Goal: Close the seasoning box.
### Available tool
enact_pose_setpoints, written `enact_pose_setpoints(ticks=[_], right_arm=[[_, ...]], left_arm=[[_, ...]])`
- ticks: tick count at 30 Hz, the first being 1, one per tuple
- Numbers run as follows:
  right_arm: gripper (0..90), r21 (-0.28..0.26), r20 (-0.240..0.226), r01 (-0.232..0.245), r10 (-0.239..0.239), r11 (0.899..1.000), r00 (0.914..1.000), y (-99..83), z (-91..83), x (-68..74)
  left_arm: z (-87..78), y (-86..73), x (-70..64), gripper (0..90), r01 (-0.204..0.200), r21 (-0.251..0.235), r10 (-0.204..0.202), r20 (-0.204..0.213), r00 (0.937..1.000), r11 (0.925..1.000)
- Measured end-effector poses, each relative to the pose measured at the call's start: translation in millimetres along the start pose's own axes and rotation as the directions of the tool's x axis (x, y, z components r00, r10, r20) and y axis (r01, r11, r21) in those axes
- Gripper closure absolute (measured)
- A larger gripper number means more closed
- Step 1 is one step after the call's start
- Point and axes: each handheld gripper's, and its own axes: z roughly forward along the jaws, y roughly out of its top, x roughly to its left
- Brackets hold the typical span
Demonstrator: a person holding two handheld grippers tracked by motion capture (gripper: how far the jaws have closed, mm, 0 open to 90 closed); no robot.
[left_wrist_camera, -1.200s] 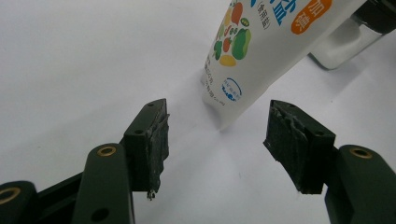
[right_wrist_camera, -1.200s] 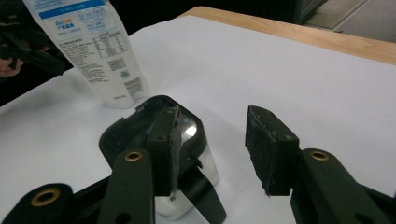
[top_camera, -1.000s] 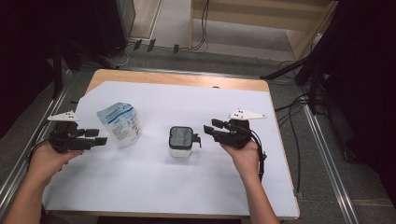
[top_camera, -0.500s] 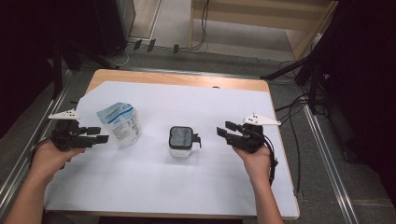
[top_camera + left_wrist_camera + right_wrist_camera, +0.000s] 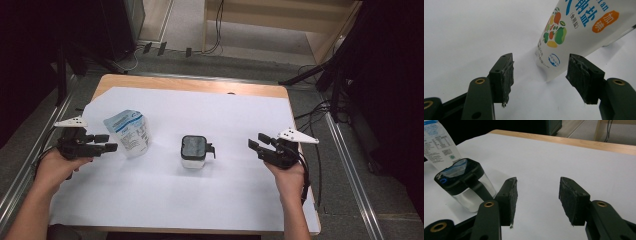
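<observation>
Distance between the right gripper (image 5: 258, 145) and the lidded container (image 5: 193, 151) is seen to have grown since a second ago: the gripper is now held well apart from it, jaws spread and empty. The container is left at mid-desk on the white sheet (image 5: 200, 200). The left gripper (image 5: 106, 142), likewise released, is kept just beside the salt pouch (image 5: 128, 132), which is unmoved

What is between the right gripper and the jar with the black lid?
Nothing: bare white paper separates the right gripper from the jar, seen in the high view.
</observation>
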Motion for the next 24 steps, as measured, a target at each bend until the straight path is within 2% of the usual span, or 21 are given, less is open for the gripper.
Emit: enact_pose_setpoints(ticks=[4,9,24], right_arm=[[49.0,0.01,0.022,-0.026,0.026,1.0,0.9994,-6.4,-0.6,-9.1],[48.7,0.023,0.04,-0.05,0.049,0.998,0.998,-11.5,0.3,-16.6],[47.7,0.039,0.033,-0.035,0.034,0.999,0.9989,-12.5,7.5,-12.4]], left_arm=[[0.8,1.8,-1.7,38.5,0.002,-0.005,-0.002,0.013,0.9999,1.0],[0.5,2.0,-0.3,38.5,0.003,-0.001,-0.003,0.009,1.0,1.0],[2.0,2.1,-2.3,38.3,-0.005,-0.002,0.005,0.001,1.0,1.0]])
